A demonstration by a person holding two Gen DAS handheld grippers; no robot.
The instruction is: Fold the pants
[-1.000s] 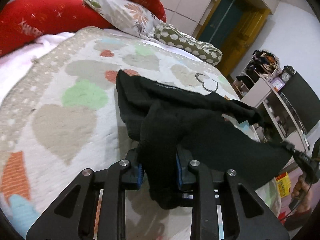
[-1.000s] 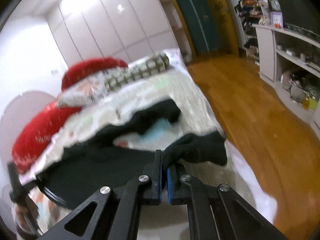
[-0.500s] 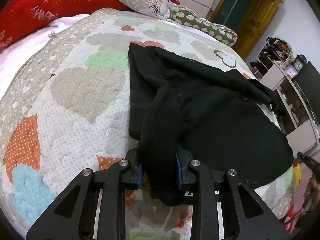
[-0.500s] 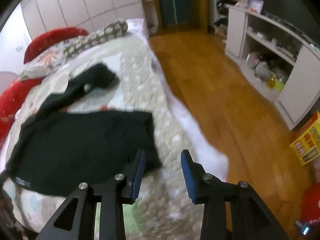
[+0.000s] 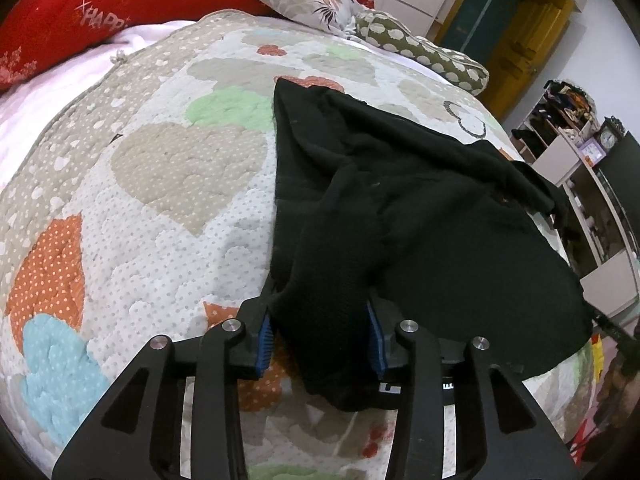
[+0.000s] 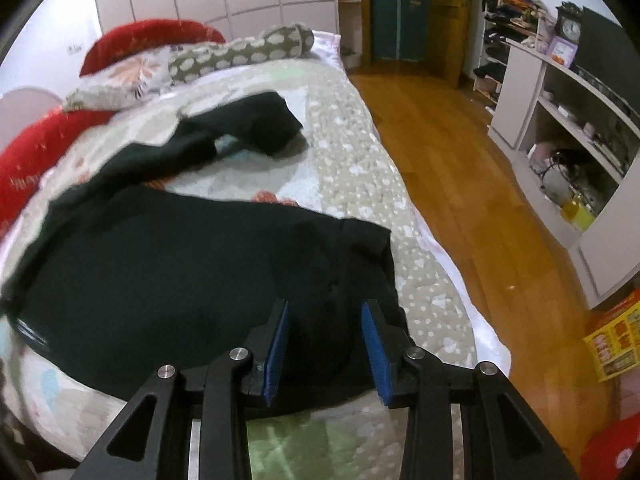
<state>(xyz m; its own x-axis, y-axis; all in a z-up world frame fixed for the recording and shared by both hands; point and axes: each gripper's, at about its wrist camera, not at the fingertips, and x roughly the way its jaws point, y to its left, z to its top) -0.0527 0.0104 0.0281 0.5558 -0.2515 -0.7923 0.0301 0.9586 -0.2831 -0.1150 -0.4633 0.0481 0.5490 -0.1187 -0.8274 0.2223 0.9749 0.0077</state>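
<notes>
In your left wrist view, the left gripper [image 5: 320, 330] is letting go: a second ago it was clamped tight on a bunched fold of the black pants [image 5: 420, 216], and now its jaws are opening with that fold still lying between the blue pads [image 5: 264, 340], slack rather than pinched. The bed has also come closer than it was a second ago, so the cloth now rests on the quilt [image 5: 160, 208] instead of hanging. I read that as the spread-out step ending on this side. To your left the quilt is bare all the way to the red pillow [image 5: 80, 24], so you have plenty of room there to pull back or drag a leg across.

In your right wrist view, the right gripper [image 6: 325, 344] stands partly open above the near corner of the pants [image 6: 180, 272], nothing pinched; a second ago it was shut on that corner. The garment lies mostly flat, but one leg [image 6: 256, 124] is twisted up toward the pillows, so it looks like it needs straightening before any fold. Mind the bed's edge [image 6: 448, 264] just right of the corner: the cloth sits near the drop to the wooden floor [image 6: 460, 152].
</notes>
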